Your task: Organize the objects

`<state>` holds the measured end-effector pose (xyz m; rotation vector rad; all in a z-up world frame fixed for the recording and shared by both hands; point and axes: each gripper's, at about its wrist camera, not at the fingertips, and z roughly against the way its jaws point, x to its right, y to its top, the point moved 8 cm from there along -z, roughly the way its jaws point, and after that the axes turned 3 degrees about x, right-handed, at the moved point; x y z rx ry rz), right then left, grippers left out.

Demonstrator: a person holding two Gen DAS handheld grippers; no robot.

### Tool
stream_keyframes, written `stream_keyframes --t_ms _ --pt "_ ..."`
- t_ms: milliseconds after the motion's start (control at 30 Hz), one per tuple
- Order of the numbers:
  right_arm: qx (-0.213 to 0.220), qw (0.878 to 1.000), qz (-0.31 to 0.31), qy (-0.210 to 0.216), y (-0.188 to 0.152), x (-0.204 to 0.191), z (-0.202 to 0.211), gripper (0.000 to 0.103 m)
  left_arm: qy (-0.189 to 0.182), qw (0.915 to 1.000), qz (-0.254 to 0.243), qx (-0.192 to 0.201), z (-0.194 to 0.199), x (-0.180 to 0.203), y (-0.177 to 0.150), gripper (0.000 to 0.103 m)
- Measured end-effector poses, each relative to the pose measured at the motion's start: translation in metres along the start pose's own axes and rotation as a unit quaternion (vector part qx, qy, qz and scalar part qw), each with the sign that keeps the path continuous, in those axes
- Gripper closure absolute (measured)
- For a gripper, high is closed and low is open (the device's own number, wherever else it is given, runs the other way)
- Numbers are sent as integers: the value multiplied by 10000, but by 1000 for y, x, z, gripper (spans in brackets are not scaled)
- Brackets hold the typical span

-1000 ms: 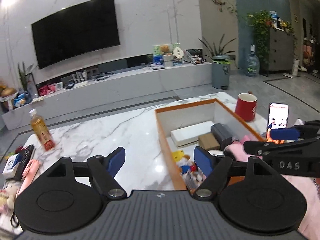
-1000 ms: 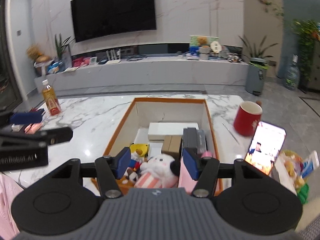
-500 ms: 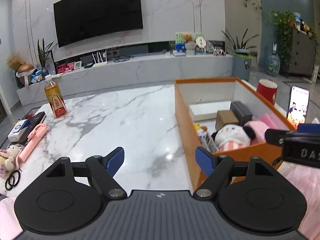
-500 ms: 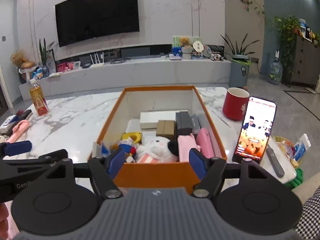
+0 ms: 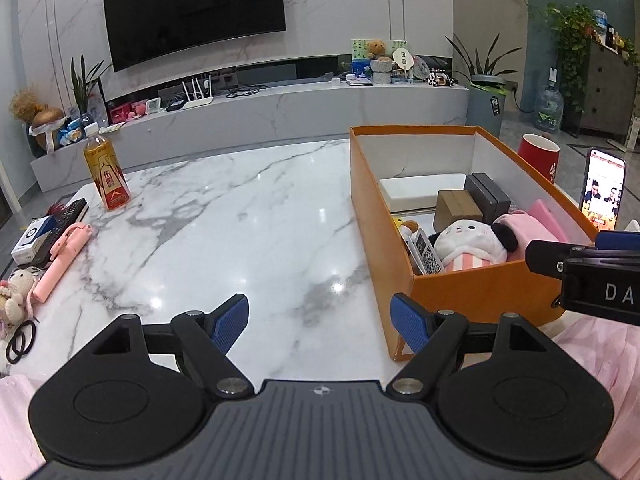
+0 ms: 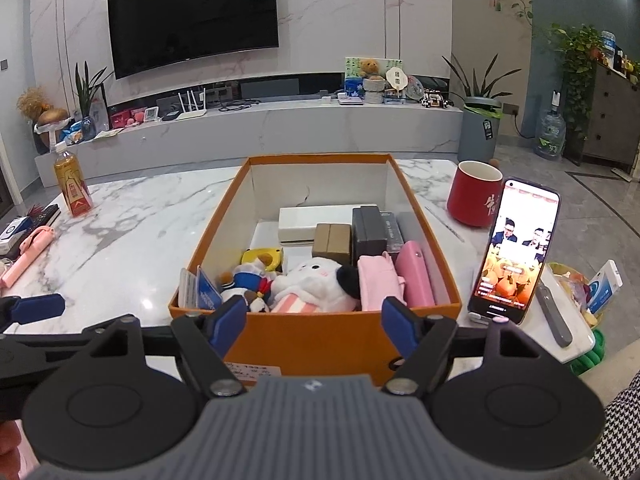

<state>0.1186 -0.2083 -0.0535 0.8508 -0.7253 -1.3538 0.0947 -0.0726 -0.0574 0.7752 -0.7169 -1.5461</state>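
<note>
Orange box, packed and centre frame, sits before my right gripper, whose empty jaws are opening; my left gripper is spread and empty, so next I judge a loose item at far left, the pink stick.

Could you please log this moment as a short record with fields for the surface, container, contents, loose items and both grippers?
surface: white marble table
container: orange box, open-topped
contents: white plush, pink pouch, brown carton, white box
loose items: bottle, red mug, lit phone propped upright
left gripper: open, empty
right gripper: jaws opening, nothing gripped, before the box's near wall
</note>
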Motion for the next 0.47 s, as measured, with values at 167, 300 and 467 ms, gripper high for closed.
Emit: stream_keyframes --t_ms 167,300,467 --pt "-47 10000 36 -17 -2 1 -1 26 5 10000 -61 3 2 2 1 11" --pt "-54 10000 42 -18 -3 1 -1 26 23 9999 -100 -2 2 2 2 11" --pt "-51 10000 52 -24 -2 2 -1 25 34 9999 -105 -13 3 2 2 11"
